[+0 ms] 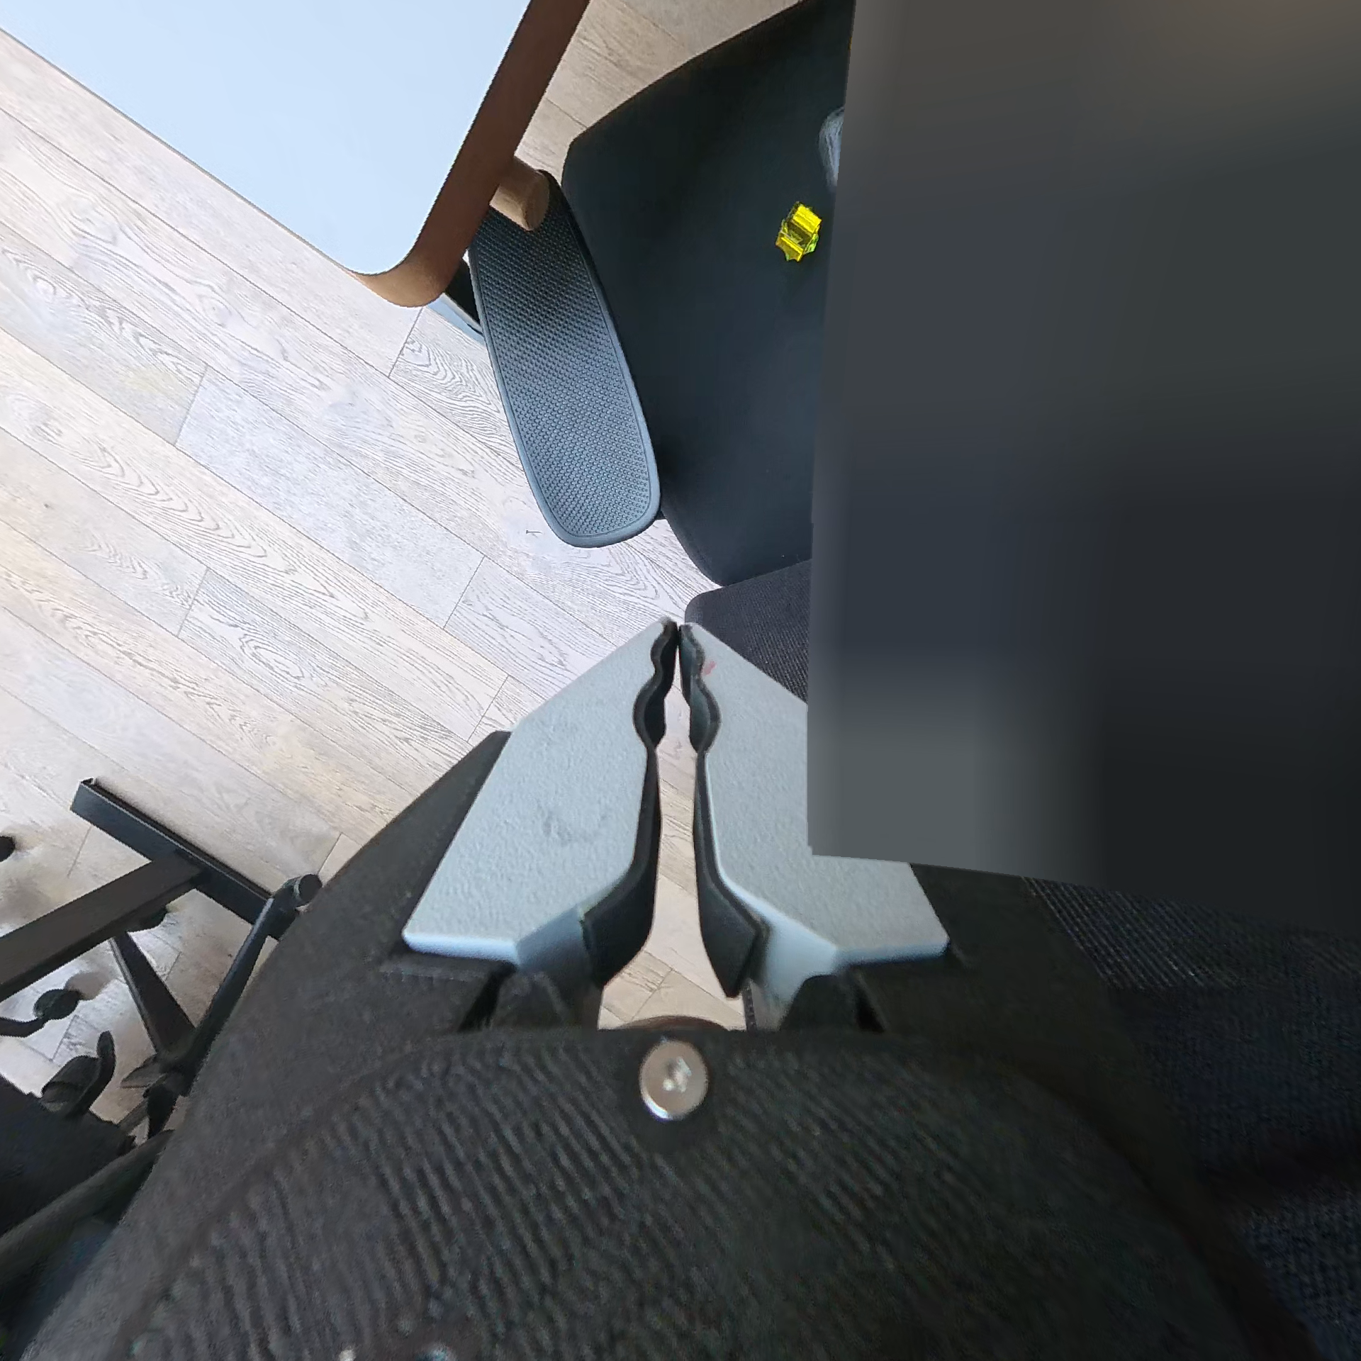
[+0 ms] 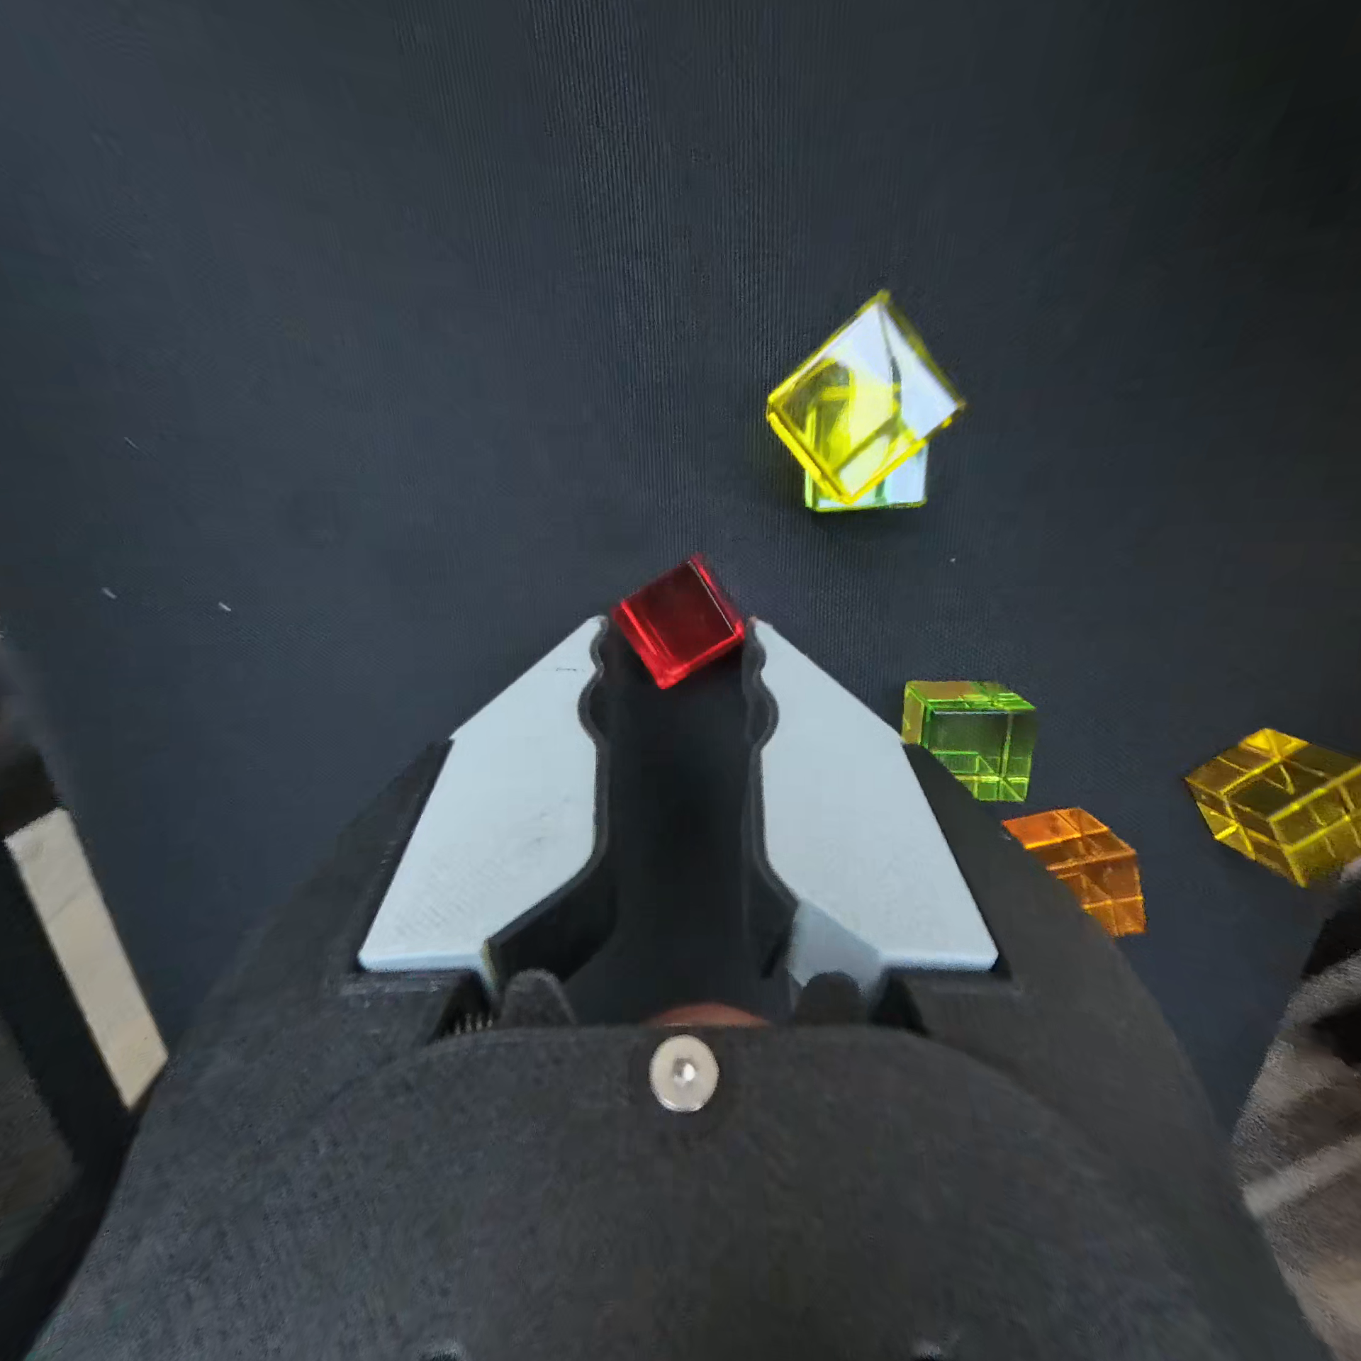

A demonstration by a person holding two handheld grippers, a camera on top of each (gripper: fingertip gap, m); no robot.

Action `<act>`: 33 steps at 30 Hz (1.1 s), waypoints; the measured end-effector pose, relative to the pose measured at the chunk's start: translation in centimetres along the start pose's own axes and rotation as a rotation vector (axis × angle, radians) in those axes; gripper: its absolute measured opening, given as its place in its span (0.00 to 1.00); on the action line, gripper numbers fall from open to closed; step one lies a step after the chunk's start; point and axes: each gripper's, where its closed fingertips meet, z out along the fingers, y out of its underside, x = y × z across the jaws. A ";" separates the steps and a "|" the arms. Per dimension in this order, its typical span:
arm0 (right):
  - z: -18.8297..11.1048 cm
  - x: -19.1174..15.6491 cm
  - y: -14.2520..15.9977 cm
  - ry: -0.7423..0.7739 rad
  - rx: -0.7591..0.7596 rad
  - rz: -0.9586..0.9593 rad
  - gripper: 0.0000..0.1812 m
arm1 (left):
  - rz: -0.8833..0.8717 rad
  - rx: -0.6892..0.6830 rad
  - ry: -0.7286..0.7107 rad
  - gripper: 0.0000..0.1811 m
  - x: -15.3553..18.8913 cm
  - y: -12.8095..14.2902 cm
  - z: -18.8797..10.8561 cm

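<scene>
The right gripper [image 2: 679, 639] pinches a red cube [image 2: 677, 620] above dark fabric [image 2: 368, 294], near a yellow cube [image 2: 863, 401] stacked on a pale block [image 2: 900, 486], while the left gripper [image 1: 677, 633], jaws pressed together, hangs empty over wood floor [image 1: 221, 479] beside a chair armrest [image 1: 567, 383]

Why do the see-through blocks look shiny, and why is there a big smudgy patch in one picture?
In the right wrist view, light glares pale off the stacked yellow block, while the red block held at the right gripper looks slightly soft. In the left wrist view, the smudged patch was added afterwards; the floor is bright and sharp, and the left gripper is shut.
</scene>
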 end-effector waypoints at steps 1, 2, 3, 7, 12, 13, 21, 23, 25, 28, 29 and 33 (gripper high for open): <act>-0.5 -0.3 -0.6 -0.003 0.038 0.022 0.18 | -0.001 0.002 0.000 0.00 0.0 0.0 0.0; -0.9 -0.7 -1.4 -0.013 0.080 0.043 0.15 | -0.004 0.005 0.002 0.00 0.0 -0.1 0.0; -1.3 -1.1 -2.0 -0.021 0.116 0.060 0.12 | -0.006 0.007 0.003 0.00 0.0 -0.1 -0.1; -0.9 -1.6 -4.6 -0.034 0.196 0.115 0.09 | 0.003 0.015 -0.003 0.00 0.0 -0.3 -0.1; 1.4 1.9 -4.6 0.047 0.145 0.248 0.10 | 0.015 0.011 -0.020 0.00 -0.2 -0.2 -0.2; 1.4 1.9 -4.7 0.027 0.146 0.262 0.12 | 0.017 0.011 -0.026 0.00 -0.2 -0.2 -0.2; -3.3 1.4 -1.3 0.082 0.134 0.301 0.13 | 0.066 0.025 -0.061 0.00 -0.4 -0.6 -0.4; -5.0 1.0 0.2 0.097 0.110 0.305 0.12 | 0.086 0.046 -0.072 0.00 -0.4 -1.1 -0.6; -6.8 -0.2 1.2 0.044 0.088 0.342 0.12 | 0.104 0.056 -0.073 0.00 -0.2 -1.3 -0.7; -9.9 -2.1 2.6 -0.029 0.036 0.373 0.13 | 0.127 0.038 -0.067 0.00 0.0 -1.0 -0.5; -11.0 -3.0 2.8 -0.064 0.016 0.380 0.14 | 0.135 0.050 -0.070 0.00 0.1 -1.3 -0.6; -17.0 -6.3 2.7 -0.149 -0.057 0.355 0.17 | 0.186 0.064 -0.075 0.00 0.5 -1.6 -0.7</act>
